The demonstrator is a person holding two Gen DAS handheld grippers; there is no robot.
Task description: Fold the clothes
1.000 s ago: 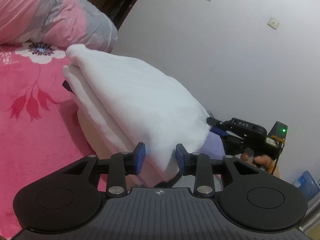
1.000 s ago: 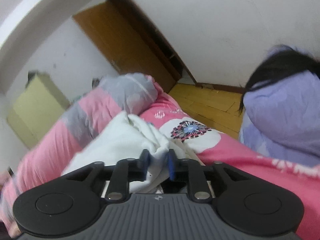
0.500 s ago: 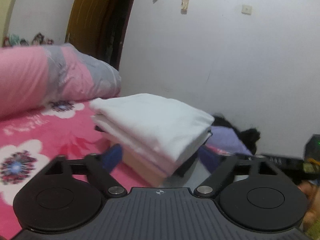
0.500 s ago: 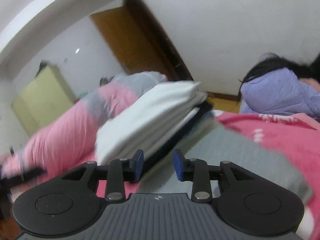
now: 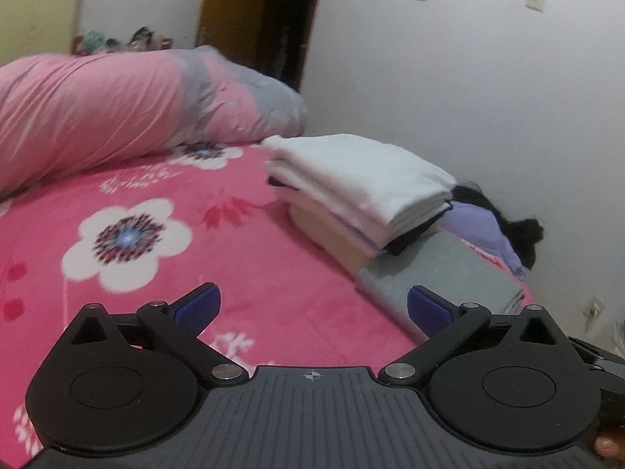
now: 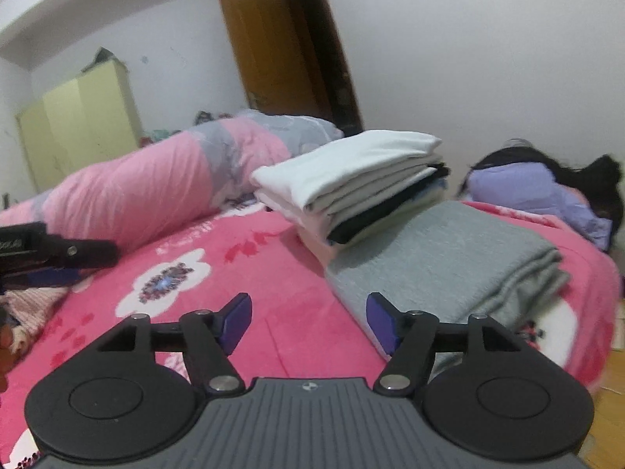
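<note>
Hovering low over the pink flowered bed [image 5: 273, 293], both tools empty. Left gripper [image 5: 312, 308] showing jaws spread wide, nothing between them; right gripper [image 6: 308, 320] same deal, blue pads [image 6: 381, 322] parted with only blanket showing in the gap. Also catching the left tool poking in at the left of the right wrist view, over something knitted and pinkish at the bed's near left edge, too blurry to call.

Further out, lying toward the bed's right edge: folded grey garment [image 6: 449, 254], flat and squared. Leaning on its far end, a stack of folded clothes [image 6: 351, 187], white piece on top, dark and pale layers under it, edges lining up pretty neatly. Beyond that, rolled pink-and-grey quilt [image 5: 136, 101] along the far edge, a person in lilac [image 6: 539, 191] lying at the far right corner.

Looking like between-garment time, or simply done. Not spotting any loose unfolded piece for sure, so hunting for one, if anything.
</note>
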